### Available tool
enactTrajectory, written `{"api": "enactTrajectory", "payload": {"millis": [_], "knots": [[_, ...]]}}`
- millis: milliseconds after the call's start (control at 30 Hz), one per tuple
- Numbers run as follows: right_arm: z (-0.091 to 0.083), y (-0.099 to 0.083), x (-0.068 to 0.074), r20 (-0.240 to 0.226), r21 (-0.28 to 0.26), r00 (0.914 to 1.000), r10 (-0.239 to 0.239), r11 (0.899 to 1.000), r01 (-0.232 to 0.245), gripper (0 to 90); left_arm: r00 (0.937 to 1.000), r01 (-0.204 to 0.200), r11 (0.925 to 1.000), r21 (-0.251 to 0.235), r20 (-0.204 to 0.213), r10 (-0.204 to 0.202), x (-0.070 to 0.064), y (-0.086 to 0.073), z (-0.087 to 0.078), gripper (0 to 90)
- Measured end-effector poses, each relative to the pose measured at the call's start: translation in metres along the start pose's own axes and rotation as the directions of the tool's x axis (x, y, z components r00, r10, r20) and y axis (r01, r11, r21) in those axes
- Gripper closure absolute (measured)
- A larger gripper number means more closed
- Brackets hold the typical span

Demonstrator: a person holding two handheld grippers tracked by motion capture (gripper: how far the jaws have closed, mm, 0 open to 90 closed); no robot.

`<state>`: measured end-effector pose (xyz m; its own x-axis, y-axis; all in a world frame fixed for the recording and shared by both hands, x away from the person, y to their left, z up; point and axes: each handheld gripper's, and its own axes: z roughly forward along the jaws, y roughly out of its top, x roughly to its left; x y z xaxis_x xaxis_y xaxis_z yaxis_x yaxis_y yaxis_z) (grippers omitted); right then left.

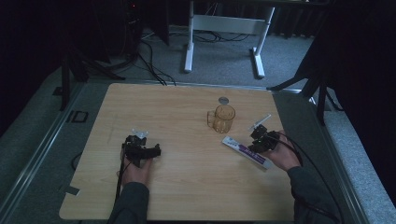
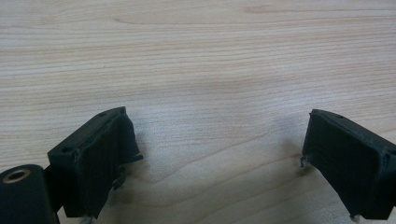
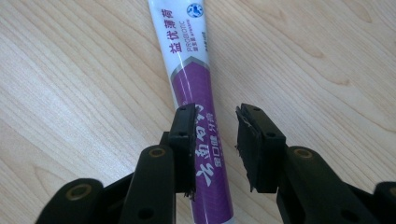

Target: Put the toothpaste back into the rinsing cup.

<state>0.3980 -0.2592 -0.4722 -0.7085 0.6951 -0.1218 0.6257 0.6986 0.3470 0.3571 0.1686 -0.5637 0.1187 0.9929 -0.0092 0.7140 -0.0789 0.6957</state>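
Two grippers are resting over a pale wooden table (image 1: 187, 186) whose grain is running in long wavy bands, and the room around it is lying in deep shadow. The left gripper (image 1: 140, 148) is sitting toward the table's left side in the person's left hand (image 1: 136, 171), its jaws spread wide over bare wood in the left gripper view (image 2: 219, 154), with nothing between them. The right gripper (image 1: 261, 140) is sitting near the right edge in the right hand (image 1: 282, 156), and the right gripper view is showing its jaws (image 3: 215, 149) partly parted astride a white-and-purple toothpaste tube (image 3: 196, 93); one jaw is lying against the tube's edge, the other is standing clear of it, so it is not clamping. The tube (image 1: 245, 150) is lying flat on the table, slanting from the middle toward the right hand. Just behind it an amber glass mug (image 1: 223, 118) is standing upright, with a small grey round disc (image 1: 223, 100) lying beyond it near the far edge. A slim white stick-like item (image 1: 260, 122) is lying just beyond the right gripper; what it is cannot be told. Grey carpet (image 1: 224, 56) is covering the floor past the table, where a white desk frame (image 1: 224, 25) is standing, black cables (image 1: 149, 58) are trailing, and dark tripod legs (image 1: 303, 79) are slanting at both sides.
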Motion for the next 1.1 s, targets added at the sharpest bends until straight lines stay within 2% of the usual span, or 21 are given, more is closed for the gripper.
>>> {"api": "enactTrajectory", "payload": {"millis": [167,433,533,1100], "knots": [[0.001,0.002,0.000,-0.018,0.015,0.9997,-0.019,1.000,0.019,70.8,1.0000,-0.001,1.0000,0.000,0.000,0.001,0.000,0.000,0.000,7.4],[0.003,0.005,-0.002,-0.030,0.039,0.9993,-0.023,0.999,0.024,71.0,1.0000,0.000,1.0000,0.000,0.000,0.000,0.000,0.000,0.000,7.4],[0.005,0.005,-0.004,-0.057,0.056,0.9978,-0.033,0.998,0.036,70.8,1.0000,0.000,1.0000,0.000,0.000,0.000,0.000,0.000,0.000,7.4],[0.016,0.014,-0.003,-0.101,0.141,0.9921,-0.075,0.986,0.089,68.0,1.0000,-0.001,1.0000,0.001,0.000,0.001,0.000,0.000,0.000,7.4]]}}
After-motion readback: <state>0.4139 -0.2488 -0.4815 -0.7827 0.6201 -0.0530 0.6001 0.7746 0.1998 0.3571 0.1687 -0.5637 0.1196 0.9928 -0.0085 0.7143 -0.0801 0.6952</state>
